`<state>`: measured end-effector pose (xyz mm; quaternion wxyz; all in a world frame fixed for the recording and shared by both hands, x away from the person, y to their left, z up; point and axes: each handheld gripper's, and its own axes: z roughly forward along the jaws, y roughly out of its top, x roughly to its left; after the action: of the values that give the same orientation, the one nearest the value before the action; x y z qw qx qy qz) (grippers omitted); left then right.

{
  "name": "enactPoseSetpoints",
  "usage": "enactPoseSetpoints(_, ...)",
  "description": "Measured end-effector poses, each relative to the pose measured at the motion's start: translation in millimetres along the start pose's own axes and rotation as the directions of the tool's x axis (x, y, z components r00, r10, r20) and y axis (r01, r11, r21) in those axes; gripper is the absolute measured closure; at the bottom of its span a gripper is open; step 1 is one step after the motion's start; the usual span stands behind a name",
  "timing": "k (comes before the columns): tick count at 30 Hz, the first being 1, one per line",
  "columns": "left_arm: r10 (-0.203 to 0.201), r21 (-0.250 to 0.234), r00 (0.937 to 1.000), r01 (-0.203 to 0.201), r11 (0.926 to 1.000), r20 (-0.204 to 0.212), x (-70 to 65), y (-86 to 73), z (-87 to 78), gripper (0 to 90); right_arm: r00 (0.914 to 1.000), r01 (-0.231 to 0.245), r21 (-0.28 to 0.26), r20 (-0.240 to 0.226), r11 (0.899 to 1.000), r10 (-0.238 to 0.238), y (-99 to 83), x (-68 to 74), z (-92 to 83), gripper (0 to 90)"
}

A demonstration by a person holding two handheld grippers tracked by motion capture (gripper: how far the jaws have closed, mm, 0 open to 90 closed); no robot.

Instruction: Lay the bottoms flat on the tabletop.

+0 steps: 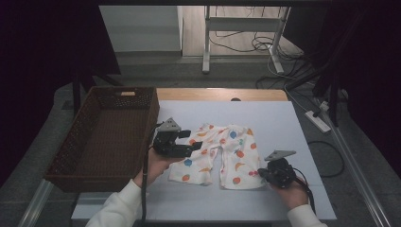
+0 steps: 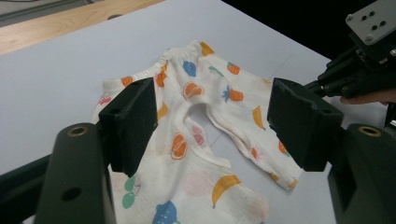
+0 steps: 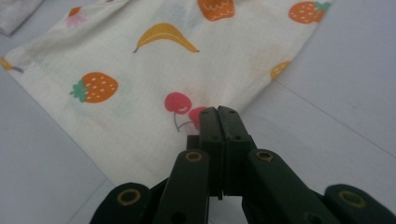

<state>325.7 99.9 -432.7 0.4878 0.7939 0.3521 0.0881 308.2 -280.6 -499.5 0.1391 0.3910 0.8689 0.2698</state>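
Observation:
A pair of small cream pants printed with coloured fruit lies flat on the white table top, waistband away from me. My left gripper hovers over the pants' left side with its jaws wide apart; in the left gripper view the pants lie below the open jaws, untouched. My right gripper sits at the lower outer corner of the right leg. In the right gripper view its jaws are pressed together on the edge of the pants beside a red cherry print.
A brown wicker basket stands at the left of the table, close to my left hand. Beyond the table a wooden strip runs along the far edge. Cables and a power strip lie on the floor at the right.

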Motion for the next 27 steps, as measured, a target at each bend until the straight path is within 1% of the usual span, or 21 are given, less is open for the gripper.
enactPoseSetpoints(4, -0.003, 0.0, 1.0, 0.003, 1.0, 0.0, 0.5, 0.0, -0.5, 32.6, 1.0, -0.006, 0.01, 0.006, 1.0, 0.006, -5.4, -2.8, -4.1, 89.0)
enactPoseSetpoints(11, -0.005, 0.001, 1.0, 0.005, 1.0, 0.0, 0.3, -0.3, 0.6, 32.6, 0.9993, -0.03, 0.009, 0.024, 1.0, 0.03, -16.9, -8.5, -12.3, 88.9)
enactPoseSetpoints(13, -0.003, 0.001, 1.0, 0.003, 1.0, 0.0, 0.0, -0.2, 0.6, 32.5, 0.9991, -0.031, 0.016, 0.028, 0.999, 0.031, -19.0, -9.3, -13.7, 88.9)
enactPoseSetpoints(17, -0.003, -0.002, 1.0, 0.003, 1.0, -0.002, 0.2, 0.2, 0.1, 32.4, 0.9989, -0.035, 0.009, 0.029, 0.999, 0.035, -20.9, -10.3, -15.0, 88.7)
enactPoseSetpoints(18, -0.003, -0.002, 1.0, 0.003, 1.0, -0.003, 0.4, 0.2, 0.0, 32.4, 0.9988, -0.036, 0.003, 0.033, 0.999, 0.036, -20.6, -9.7, -15.3, 86.9)
enactPoseSetpoints(20, -0.004, -0.001, 1.0, 0.004, 1.0, -0.003, 0.9, 0.1, -0.2, 32.4, 0.9983, -0.03, -0.026, 0.049, 0.999, 0.032, -18.5, -6.9, -17.1, 74.9)
enactPoseSetpoints(22, -0.006, -0.003, 1.0, 0.005, 1.0, -0.004, 0.8, 0.0, 0.1, 32.3, 0.9988, -0.028, -0.071, 0.038, 0.997, 0.031, -14.9, -2.4, -19.5, 66.6)
enactPoseSetpoints(24, -0.005, -0.003, 1.0, 0.005, 1.0, -0.006, 0.5, -0.2, 0.7, 32.3, 0.9994, -0.019, -0.118, 0.026, 0.993, 0.023, -11.0, 3.6, -21.0, 59.6)
enactPoseSetpoints(27, -0.002, 0.0, 1.0, 0.002, 1.0, -0.005, 0.0, -0.3, 1.5, 32.3, 1.0, 0.006, -0.167, -0.007, 0.986, -0.007, -5.0, 13.4, -20.6, 54.7)
